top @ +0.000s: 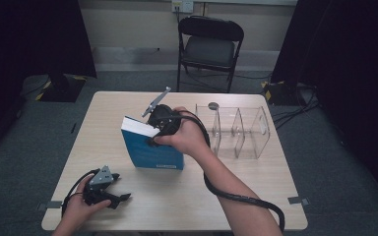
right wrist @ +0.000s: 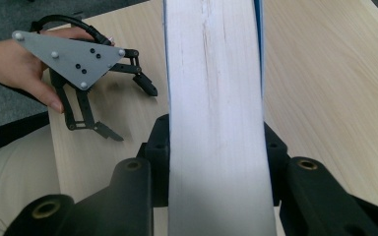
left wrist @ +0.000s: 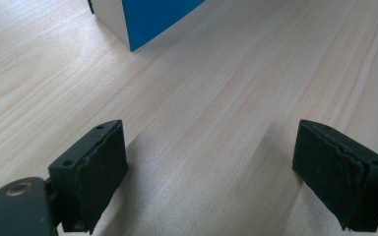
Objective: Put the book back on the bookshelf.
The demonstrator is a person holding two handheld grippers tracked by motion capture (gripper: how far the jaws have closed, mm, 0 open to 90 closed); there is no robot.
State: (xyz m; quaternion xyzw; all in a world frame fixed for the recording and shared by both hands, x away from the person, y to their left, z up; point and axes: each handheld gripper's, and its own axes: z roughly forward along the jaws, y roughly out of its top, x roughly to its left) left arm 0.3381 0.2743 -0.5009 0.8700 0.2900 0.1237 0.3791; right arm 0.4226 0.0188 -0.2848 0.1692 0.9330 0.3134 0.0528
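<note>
High view: right gripper [top: 153,132] clamps the blue book [top: 152,150] by its top edge, upright mid-table; clear organizer [top: 236,130] sits to its right, probably the destination. Left gripper [top: 115,196] idles open.

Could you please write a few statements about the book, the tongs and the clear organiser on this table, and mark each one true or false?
1. The right tongs grip the blue book by its page edge. True.
2. The book lies flat on the table. False: it stands upright.
3. The left tongs are open, with nothing between them. True.
4. The clear organiser holds a book. False: its compartments look empty.
5. A folding chair stands beyond the table. True.
</note>
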